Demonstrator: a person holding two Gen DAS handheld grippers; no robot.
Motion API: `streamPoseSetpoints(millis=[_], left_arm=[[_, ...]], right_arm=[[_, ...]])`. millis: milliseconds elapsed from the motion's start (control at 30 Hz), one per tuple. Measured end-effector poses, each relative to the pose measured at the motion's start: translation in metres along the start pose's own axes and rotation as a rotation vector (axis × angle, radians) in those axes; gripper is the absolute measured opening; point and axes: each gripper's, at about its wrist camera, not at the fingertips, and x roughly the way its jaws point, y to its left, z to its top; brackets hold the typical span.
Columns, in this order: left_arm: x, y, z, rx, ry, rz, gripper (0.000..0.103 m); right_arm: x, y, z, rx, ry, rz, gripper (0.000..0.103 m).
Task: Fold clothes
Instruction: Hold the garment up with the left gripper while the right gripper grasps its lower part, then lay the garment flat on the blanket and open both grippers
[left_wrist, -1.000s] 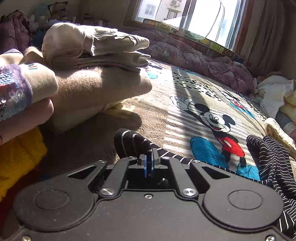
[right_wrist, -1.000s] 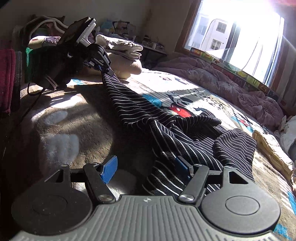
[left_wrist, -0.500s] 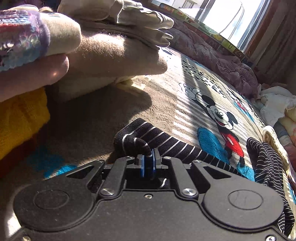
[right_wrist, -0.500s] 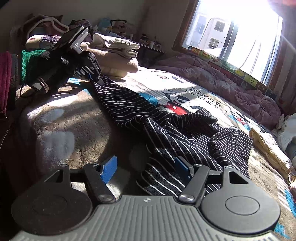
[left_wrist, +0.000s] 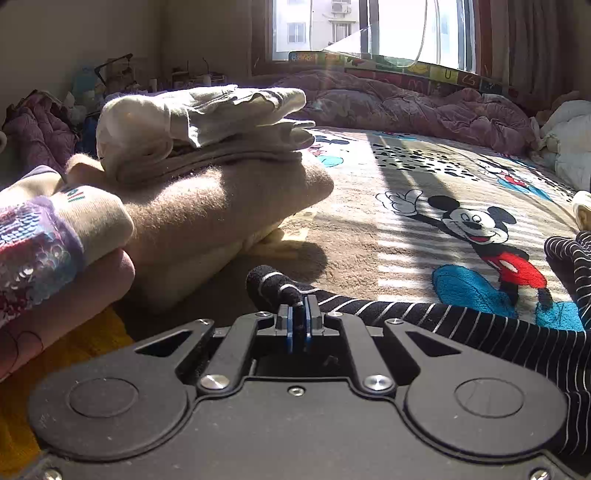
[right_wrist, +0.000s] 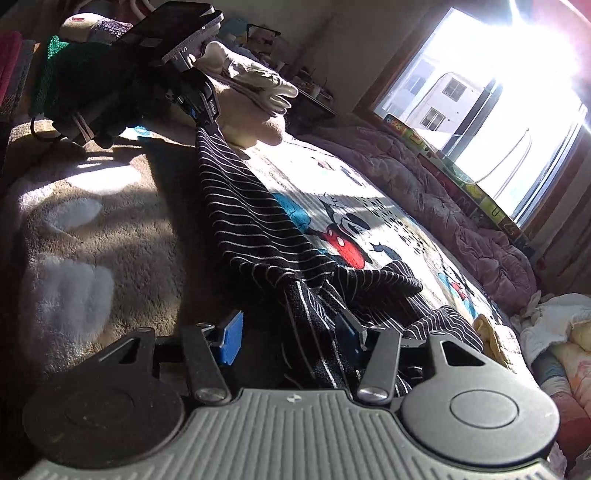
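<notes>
A black garment with thin white stripes (right_wrist: 255, 229) lies across the Mickey Mouse blanket (left_wrist: 388, 236) on the bed. My left gripper (left_wrist: 299, 317) is shut on one corner of it (left_wrist: 273, 286) and holds it lifted and stretched; the left gripper also shows in the right wrist view (right_wrist: 199, 110). My right gripper (right_wrist: 290, 332) is open, its blue pads on either side of the garment's near bunched end. The cloth lies between the jaws, not pinched.
A stack of folded beige and cream clothes (left_wrist: 207, 166) sits left of the left gripper. More folded items, sequined and yellow (left_wrist: 44, 258), are at the far left. A purple quilt (left_wrist: 424, 107) lies under the window. Loose white and yellow clothes (right_wrist: 554, 332) are at the right.
My left gripper has lifted with the striped corner, pulling the garment taut off the blanket. The right gripper stays open at the garment's near end.
</notes>
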Motion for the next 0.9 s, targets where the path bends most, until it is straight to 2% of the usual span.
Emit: streamPoseSetpoints(millis=[67, 100, 133, 167, 200, 233, 267, 567, 700, 767, 900], left_arm=[[0.009, 0.004, -0.003, -0.013, 0.045, 0.01, 0.006], [0.013, 0.005, -0.003, -0.016, 0.065, 0.015, 0.011], [0.016, 0.005, -0.004, -0.013, 0.093, 0.019, 0.012], [0.017, 0.004, -0.004, -0.012, 0.102, 0.031, 0.019], [0.015, 0.005, -0.003, -0.012, 0.099, 0.061, 0.039], [0.012, 0.005, -0.001, -0.012, 0.096, 0.092, 0.052], [0.01, 0.005, 0.0, -0.012, 0.094, 0.12, 0.058], [-0.008, -0.022, 0.011, 0.023, 0.043, 0.108, 0.058], [-0.019, -0.042, 0.018, 0.015, 0.024, 0.072, 0.058], [-0.029, -0.06, 0.026, 0.006, 0.006, 0.023, 0.059], [-0.053, -0.101, 0.03, -0.018, -0.027, -0.144, 0.064]], right_arm=[[0.001, 0.002, -0.004, 0.008, 0.012, 0.015, 0.053], [0.001, 0.003, -0.006, 0.011, 0.016, 0.02, 0.053], [0.001, 0.004, -0.006, 0.014, 0.016, 0.025, 0.053], [0.0, 0.004, -0.007, 0.018, 0.014, 0.031, 0.053], [-0.001, 0.005, -0.007, 0.022, 0.013, 0.036, 0.053], [-0.003, 0.005, -0.007, 0.025, 0.011, 0.039, 0.053], [-0.004, 0.004, -0.007, 0.03, 0.009, 0.041, 0.053], [-0.031, -0.025, -0.021, 0.179, -0.005, 0.112, 0.054], [-0.052, -0.063, -0.028, 0.396, -0.094, 0.165, 0.068], [-0.056, -0.087, -0.032, 0.513, -0.12, 0.169, 0.069], [-0.051, -0.132, -0.045, 0.72, -0.127, 0.19, 0.068]])
